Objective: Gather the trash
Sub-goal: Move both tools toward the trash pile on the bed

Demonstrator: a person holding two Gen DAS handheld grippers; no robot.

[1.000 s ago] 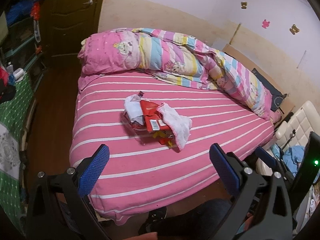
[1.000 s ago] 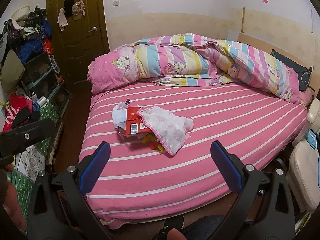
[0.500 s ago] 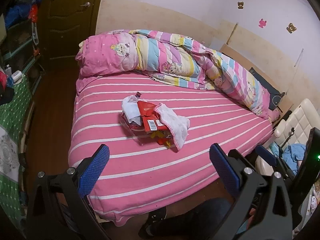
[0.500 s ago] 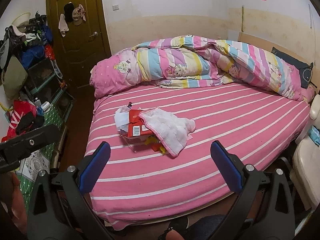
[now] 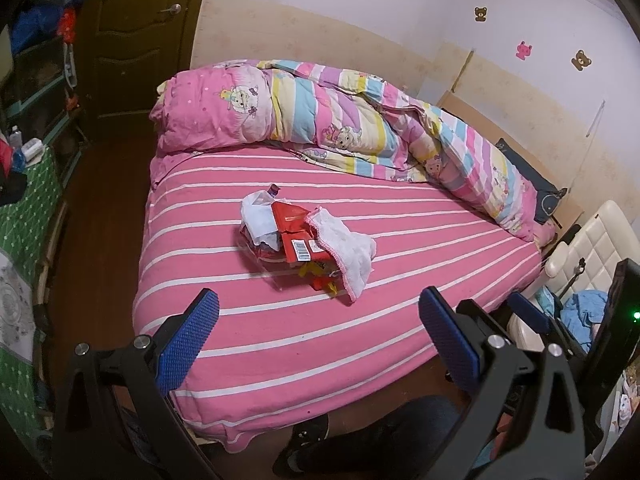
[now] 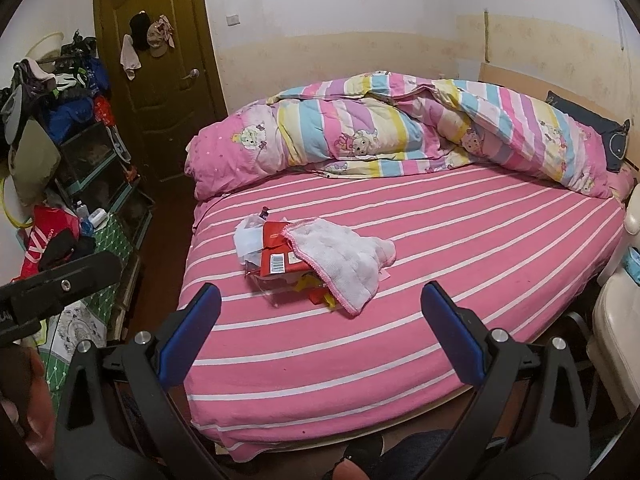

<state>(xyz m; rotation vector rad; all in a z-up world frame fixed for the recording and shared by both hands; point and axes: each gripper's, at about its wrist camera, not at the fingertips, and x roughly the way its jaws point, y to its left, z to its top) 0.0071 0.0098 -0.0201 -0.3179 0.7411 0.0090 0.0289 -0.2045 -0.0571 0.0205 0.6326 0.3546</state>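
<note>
A towel (image 6: 340, 258) is draped over the red wrappers (image 6: 276, 258) on the bed (image 6: 440, 280), quilt (image 6: 400, 136) bunched at the far side. Both my claws, left (image 5: 318, 334) and right (image 6: 320, 330), hang spread wide at the near edge, gripping nothing.

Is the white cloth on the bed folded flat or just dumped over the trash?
Dumped: the white cloth lies crumpled, draped over the red wrappers, its pink edge uneven.

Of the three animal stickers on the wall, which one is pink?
The middle sticker is the pink one. The bear sticker to its left and the bear sticker to its right are both brown.
</note>
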